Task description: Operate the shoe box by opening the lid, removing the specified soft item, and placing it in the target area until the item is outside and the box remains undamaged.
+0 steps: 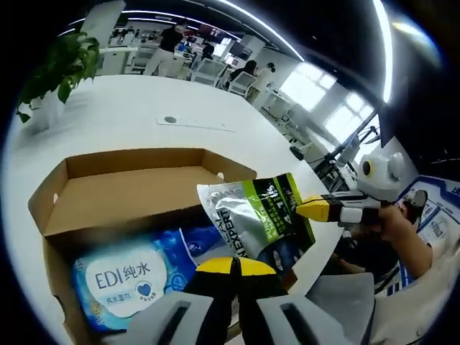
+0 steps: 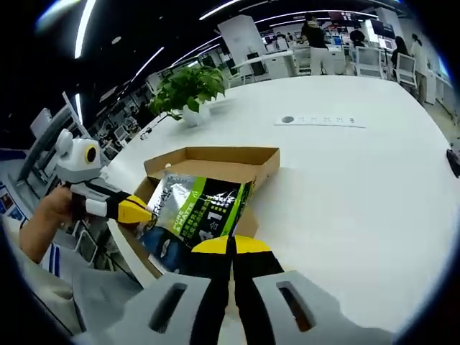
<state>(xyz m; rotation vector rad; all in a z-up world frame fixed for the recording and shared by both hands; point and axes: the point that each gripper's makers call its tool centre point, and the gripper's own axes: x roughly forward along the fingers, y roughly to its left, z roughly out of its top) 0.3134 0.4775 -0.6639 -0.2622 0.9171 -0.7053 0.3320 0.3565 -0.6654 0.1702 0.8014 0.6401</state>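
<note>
The open box (image 1: 122, 183) sits on a white counter (image 2: 345, 187) in an open-plan office, with a potted plant (image 2: 188, 90) nearby. Both grippers, left (image 1: 233, 264) and right (image 2: 231, 244), have jaws closed on the pouch (image 2: 198, 212) above the box.

A big white table (image 2: 345, 180) with a potted plant (image 2: 188, 90), office desks behind, ceiling light strips (image 1: 248, 18) overhead
</note>
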